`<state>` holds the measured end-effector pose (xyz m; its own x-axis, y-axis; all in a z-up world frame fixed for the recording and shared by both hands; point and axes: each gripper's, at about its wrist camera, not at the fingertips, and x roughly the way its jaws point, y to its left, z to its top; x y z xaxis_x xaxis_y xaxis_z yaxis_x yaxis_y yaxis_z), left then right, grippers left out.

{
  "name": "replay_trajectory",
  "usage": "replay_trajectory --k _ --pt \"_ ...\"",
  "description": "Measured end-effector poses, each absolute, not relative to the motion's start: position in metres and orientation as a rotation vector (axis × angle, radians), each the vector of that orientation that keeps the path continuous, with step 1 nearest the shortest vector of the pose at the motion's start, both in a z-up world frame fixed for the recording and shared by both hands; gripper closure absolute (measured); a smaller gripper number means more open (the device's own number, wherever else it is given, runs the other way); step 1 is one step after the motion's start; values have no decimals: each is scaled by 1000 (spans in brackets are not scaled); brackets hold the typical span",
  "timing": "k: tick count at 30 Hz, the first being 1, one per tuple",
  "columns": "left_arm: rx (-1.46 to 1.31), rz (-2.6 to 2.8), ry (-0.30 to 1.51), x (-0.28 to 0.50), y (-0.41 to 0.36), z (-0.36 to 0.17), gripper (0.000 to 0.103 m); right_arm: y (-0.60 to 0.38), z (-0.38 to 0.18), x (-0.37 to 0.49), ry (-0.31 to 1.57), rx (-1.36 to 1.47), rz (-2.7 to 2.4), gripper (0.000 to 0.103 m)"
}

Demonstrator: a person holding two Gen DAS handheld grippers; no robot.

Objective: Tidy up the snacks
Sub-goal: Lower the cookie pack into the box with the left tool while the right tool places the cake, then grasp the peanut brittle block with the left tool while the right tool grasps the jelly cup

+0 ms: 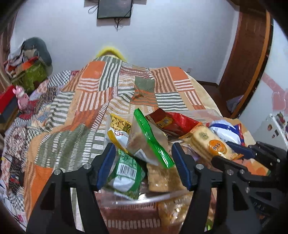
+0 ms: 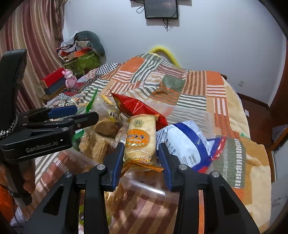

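Observation:
A clear plastic bin (image 1: 144,198) on the bed holds a pile of snacks. In the left wrist view my left gripper (image 1: 144,153) is open above a green-edged clear cake packet (image 1: 149,142) and a green packet with a barcode (image 1: 126,172). A rice cracker pack with an orange label (image 1: 210,142) lies to the right, beside a red packet (image 1: 172,122). In the right wrist view my right gripper (image 2: 141,153) is open around the near end of the rice cracker pack (image 2: 140,138); the pads look just clear of it. A white-and-blue bag (image 2: 187,142) lies right of it.
The bed has a patchwork striped quilt (image 1: 108,90). A pink toy (image 1: 22,99) and red boxes (image 1: 7,100) sit on a stand at left. A wooden door (image 1: 252,54) is at right. A dark screen (image 2: 161,9) hangs on the far wall.

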<state>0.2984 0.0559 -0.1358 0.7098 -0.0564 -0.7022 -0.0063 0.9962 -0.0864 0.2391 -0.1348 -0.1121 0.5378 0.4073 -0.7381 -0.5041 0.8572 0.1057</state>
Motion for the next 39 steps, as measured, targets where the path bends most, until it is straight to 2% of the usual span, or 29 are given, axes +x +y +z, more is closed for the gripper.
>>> replay_trajectory --k 5,14,25,27,30,39 --pt "-17 -46 748 271 47 -124 32 -140 -103 226 817 -135 533 58" --pt "-66 -68 771 234 55 -125 31 -141 -108 195 855 -95 592 44" --pt "-102 -84 864 186 64 -156 31 -117 -147 174 970 -100 618 45" --pt "-112 -85 879 182 66 -161 31 -113 -153 178 991 -106 619 48" --pt "-121 -89 904 178 66 -169 31 -109 -160 179 1016 -115 627 60" --pt "-121 -136 932 189 45 -175 31 -132 -153 169 986 -81 614 61"
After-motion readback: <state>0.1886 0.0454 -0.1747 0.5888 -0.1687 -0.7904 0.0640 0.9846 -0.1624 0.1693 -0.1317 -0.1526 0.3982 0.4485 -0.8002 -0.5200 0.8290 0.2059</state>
